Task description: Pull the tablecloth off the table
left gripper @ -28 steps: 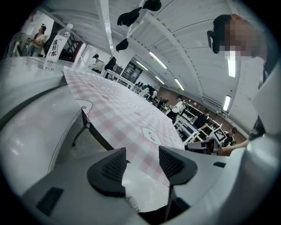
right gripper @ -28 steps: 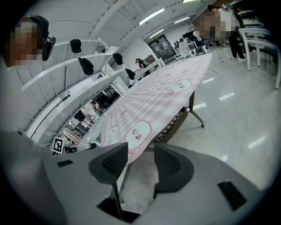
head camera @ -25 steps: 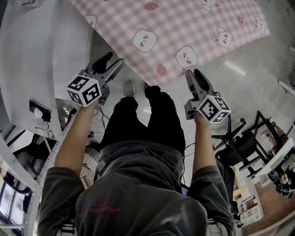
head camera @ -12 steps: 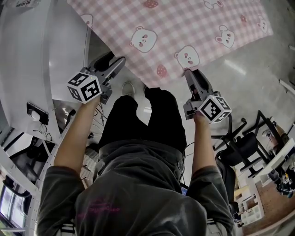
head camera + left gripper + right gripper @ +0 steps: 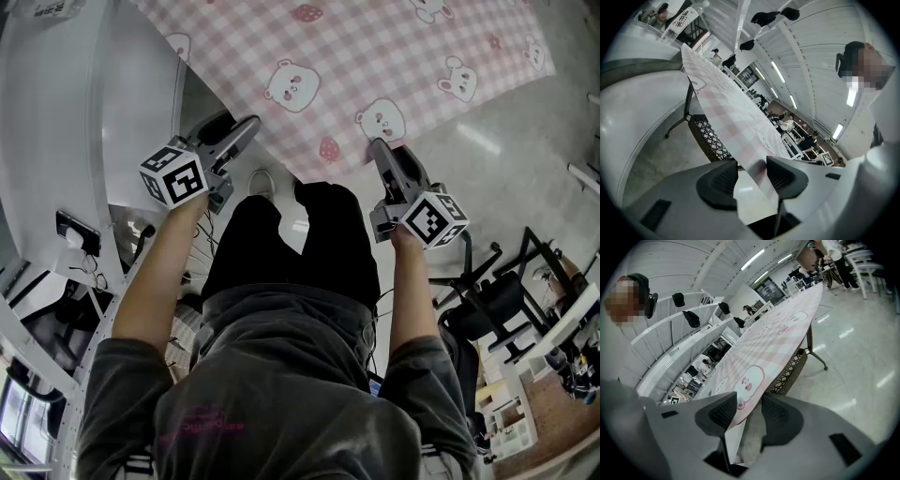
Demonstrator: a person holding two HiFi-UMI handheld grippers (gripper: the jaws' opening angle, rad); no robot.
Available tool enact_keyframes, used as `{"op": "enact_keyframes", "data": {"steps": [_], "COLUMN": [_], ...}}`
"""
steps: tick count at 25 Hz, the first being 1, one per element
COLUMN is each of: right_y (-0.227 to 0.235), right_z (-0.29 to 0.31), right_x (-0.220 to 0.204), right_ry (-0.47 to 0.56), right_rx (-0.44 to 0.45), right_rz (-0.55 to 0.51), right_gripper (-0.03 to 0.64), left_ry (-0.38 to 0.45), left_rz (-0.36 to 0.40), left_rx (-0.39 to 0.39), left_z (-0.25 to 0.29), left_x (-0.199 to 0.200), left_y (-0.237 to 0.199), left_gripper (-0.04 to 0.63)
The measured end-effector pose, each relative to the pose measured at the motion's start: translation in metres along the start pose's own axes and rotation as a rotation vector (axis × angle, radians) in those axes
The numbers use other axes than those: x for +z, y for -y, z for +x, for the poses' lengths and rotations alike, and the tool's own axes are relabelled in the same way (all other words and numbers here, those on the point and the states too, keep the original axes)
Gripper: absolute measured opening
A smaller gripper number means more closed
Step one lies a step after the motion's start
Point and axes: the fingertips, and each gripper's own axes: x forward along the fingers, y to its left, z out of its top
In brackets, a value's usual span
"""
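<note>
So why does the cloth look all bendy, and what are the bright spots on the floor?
Left gripper view: the wide lens curves the cloth and darkens the corners. Right gripper view: the same curving, and the bright spots on the floor look like the ceiling lights reflected. Head view: far less bending, and the cloth pattern is sharp.

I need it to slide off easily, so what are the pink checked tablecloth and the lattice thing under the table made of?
Tablecloth: probably thin printed fabric, matte, since it shows no glare and bends limply at its edge; a coated sheet is possible.
Lattice panel: seems to be woven wicker or rattan, dark brown, going by its open diamond weave; it could be a plastic imitation.
</note>
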Motion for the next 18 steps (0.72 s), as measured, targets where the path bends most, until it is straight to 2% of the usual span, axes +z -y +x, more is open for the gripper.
{"op": "enact_keyframes", "data": {"steps": [8, 18], "right_y": [-0.006, -0.006], "right_z": [0.002, 0.001], "right_x": [0.007, 0.011], "right_ry": [0.0, 0.007], "right_rx": [0.007, -0.011], "right_rz": [-0.014, -0.024], "right_gripper": [0.16, 0.083], "left_ry": [0.01, 0.019], "left_rz": [-0.026, -0.045], "left_rx": [-0.023, -0.064], "left_z": [-0.004, -0.008], "left_x": [0.003, 0.01], "left_y": [0.005, 0.012], "left_gripper": [0.12, 0.065]}}
